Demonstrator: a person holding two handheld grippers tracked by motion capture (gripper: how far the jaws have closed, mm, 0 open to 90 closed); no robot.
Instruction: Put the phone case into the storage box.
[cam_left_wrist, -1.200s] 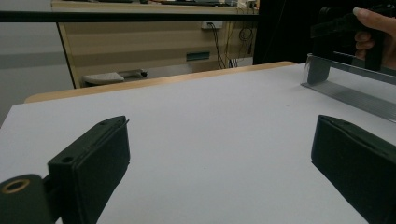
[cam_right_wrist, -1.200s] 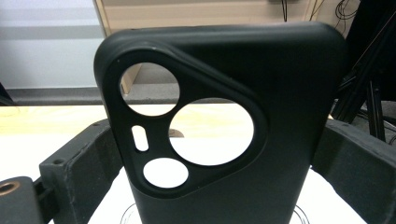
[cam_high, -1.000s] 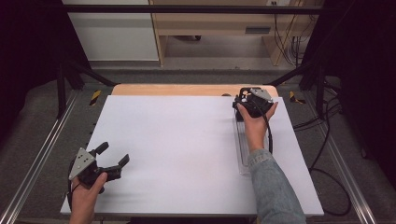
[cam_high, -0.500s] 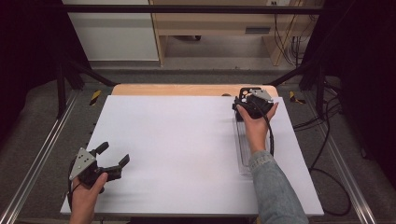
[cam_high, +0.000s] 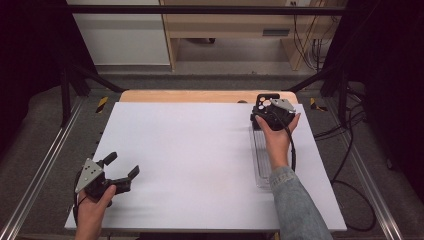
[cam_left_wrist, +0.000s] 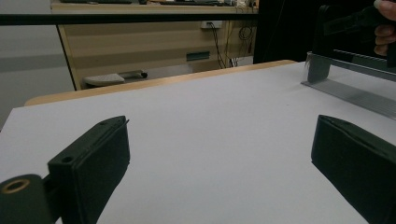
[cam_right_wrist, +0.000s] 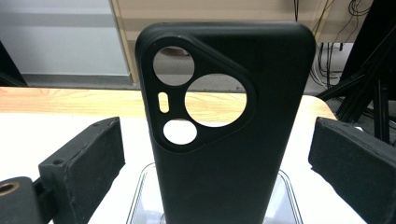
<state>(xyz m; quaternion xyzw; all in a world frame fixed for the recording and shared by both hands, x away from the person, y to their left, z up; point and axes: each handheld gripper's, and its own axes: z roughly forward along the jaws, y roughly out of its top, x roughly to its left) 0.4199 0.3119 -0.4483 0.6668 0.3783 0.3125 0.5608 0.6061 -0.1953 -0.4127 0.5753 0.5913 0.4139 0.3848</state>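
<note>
The right tool (cam_right_wrist: 215, 154) stands with jaws spread around the upright black phone case (cam_right_wrist: 224, 121), at 2 o'clock of the counter (cam_high: 200, 150); the left tool (cam_high: 120, 172), at 8 o'clock, is spread too.

No text, label, brand, number or sign can be read anywhere in these views. The black phone case (cam_right_wrist: 224, 121) carries no print or logo on its back, which bears just its camera cut-outs. The white table (cam_high: 200, 165) is unmarked. The clear tray (cam_high: 261, 160) has no lettering that can be made out. The yellow-and-black hazard stripes (cam_high: 101, 104) on the frame beside the table are a warning pattern without any words.
</note>
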